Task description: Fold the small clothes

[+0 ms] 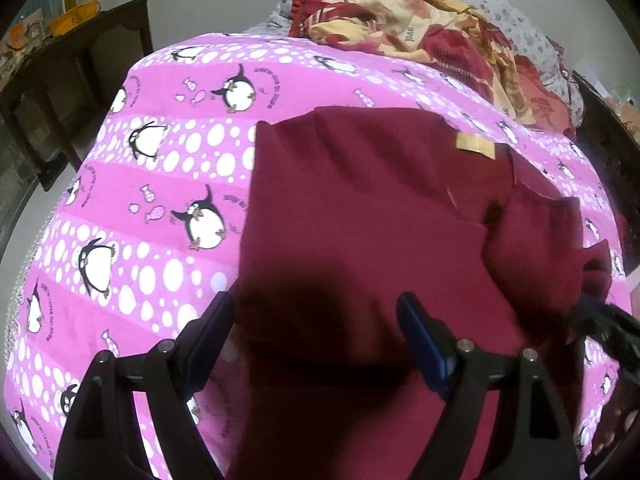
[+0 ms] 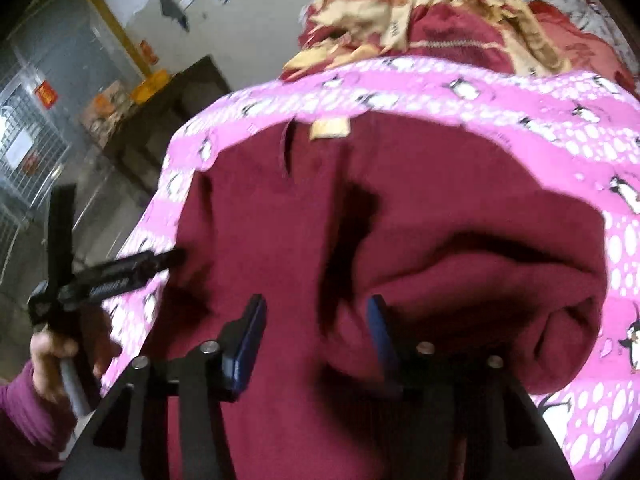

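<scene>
A dark red garment (image 1: 360, 208) with a tan label (image 1: 476, 145) lies spread on the pink penguin-print bedsheet (image 1: 160, 160). Its right part is bunched and folded over (image 1: 536, 248). My left gripper (image 1: 316, 308) is open, hovering just above the garment's near left part, holding nothing. In the right wrist view the same garment (image 2: 280, 208) fills the middle, with its right side rolled into a thick fold (image 2: 500, 280). My right gripper (image 2: 316, 312) is open over the garment beside that fold. The left gripper (image 2: 132, 268) shows at the left in the right wrist view.
A heap of red and cream patterned bedding (image 1: 420, 20) lies at the far end of the bed on a grey floral cover (image 1: 520, 28). A dark wooden table (image 1: 80, 60) with yellow items stands left of the bed. The bed edge drops off on the left.
</scene>
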Action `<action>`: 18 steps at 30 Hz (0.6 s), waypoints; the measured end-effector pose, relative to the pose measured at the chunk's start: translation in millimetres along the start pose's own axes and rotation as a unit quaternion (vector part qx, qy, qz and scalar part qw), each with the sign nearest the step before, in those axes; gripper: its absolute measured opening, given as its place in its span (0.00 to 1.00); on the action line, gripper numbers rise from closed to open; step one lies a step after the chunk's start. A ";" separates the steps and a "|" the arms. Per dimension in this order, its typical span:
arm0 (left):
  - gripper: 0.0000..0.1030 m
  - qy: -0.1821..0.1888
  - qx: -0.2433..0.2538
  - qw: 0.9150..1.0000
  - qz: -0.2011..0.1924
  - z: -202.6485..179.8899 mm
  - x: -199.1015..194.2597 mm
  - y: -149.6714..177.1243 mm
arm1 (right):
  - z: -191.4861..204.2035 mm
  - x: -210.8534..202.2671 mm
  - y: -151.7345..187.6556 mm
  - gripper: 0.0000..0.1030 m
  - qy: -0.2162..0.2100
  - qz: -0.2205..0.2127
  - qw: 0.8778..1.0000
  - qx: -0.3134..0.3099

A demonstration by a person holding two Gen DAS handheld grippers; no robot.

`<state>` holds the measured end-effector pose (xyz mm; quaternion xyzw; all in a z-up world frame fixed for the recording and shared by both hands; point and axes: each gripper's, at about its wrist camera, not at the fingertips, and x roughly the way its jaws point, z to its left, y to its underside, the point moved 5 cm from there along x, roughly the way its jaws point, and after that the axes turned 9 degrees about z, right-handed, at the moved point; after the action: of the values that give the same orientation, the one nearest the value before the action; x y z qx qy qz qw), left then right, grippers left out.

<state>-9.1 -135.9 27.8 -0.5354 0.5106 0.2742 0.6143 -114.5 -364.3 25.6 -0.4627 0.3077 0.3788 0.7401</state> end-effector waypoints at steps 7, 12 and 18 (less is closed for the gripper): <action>0.79 0.067 -0.005 0.998 0.019 -11.3 -0.6 -2.5 | 40.6 18.3 -4.8 0.56 -0.045 0.003 0.998 -0.040; 0.79 0.094 -0.027 0.995 0.021 -6.4 -1.9 -5.1 | 61.8 33.4 22.7 0.64 -0.056 0.054 0.992 -0.098; 0.79 0.098 0.001 0.995 0.027 -22.1 0.7 -1.4 | 35.7 8.1 40.2 0.64 -0.051 0.046 0.996 -0.065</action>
<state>-15.0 -157.1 29.7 -0.5451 0.5830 0.2363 0.5542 -140.5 -317.9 14.5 -0.4750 0.2653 0.4545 0.7053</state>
